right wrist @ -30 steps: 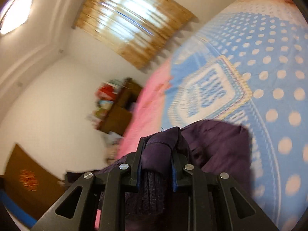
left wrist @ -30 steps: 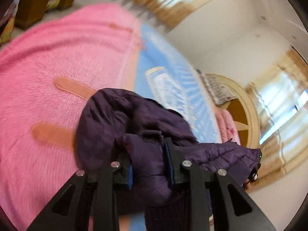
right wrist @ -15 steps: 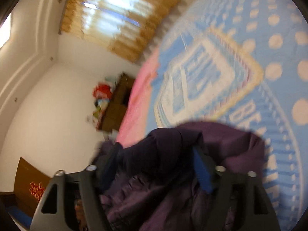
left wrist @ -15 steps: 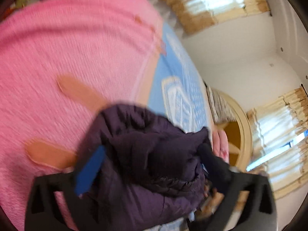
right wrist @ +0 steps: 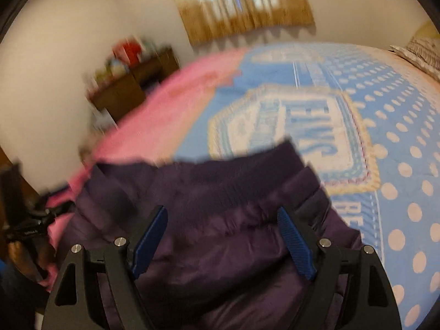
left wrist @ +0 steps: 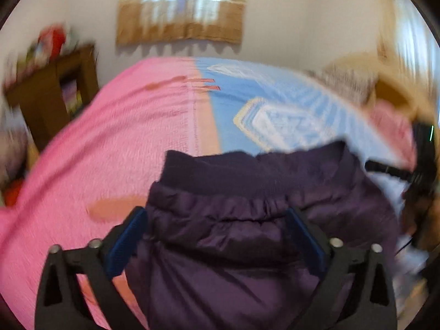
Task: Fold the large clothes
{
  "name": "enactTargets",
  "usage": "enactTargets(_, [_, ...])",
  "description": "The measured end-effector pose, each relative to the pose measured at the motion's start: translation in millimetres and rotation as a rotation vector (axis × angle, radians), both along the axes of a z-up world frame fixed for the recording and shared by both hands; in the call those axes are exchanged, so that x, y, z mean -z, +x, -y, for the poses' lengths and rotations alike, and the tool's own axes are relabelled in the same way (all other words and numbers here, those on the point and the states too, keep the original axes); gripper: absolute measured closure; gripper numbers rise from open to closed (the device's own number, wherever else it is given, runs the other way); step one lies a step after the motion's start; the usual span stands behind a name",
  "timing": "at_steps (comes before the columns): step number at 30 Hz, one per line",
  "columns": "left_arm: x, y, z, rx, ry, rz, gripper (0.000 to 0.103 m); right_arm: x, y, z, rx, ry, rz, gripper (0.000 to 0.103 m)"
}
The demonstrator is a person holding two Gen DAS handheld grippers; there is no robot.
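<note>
A dark purple padded jacket lies on the bed, its ribbed hem band turned away from me. It also shows in the right wrist view. My left gripper is open, its blue-padded fingers spread wide over the jacket, holding nothing. My right gripper is open too, fingers spread over the same jacket. The other gripper shows at the right edge of the left wrist view and at the left edge of the right wrist view.
The bed has a pink blanket on the left and a blue polka-dot cover on the right. A brown cabinet stands beyond the bed's left side. A curtained window is on the far wall. Pillows lie at the right.
Both grippers were shut on bunched jacket fabric a second ago; both have opened and let go. The jacket now lies spread flat on the bed, and both views have levelled out.
</note>
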State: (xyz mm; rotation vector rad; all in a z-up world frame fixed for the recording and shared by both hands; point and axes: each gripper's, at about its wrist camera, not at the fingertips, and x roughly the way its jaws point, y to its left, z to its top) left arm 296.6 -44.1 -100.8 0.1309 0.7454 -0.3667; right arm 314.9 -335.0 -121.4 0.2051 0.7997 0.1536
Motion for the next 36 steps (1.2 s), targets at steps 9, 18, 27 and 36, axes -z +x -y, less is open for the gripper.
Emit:
enactTargets(9, [-3,-10,5,-0.005,0.072,0.084,0.082,-18,-35,-13,0.009,-0.145,0.161,0.079])
enactTargets(18, [-9,28,20,-0.098,0.106,0.153,0.080,-30,-13,-3,0.182,-0.174,0.187,0.079])
enactTargets(27, [54,47,36,-0.134,0.306,0.113,0.065,35,20,-6,0.203,-0.247,-0.014,0.078])
enactTargets(36, [59,51,35,-0.146,0.286,0.092,0.061,48,35,-17,0.203,-0.332,-0.063,0.078])
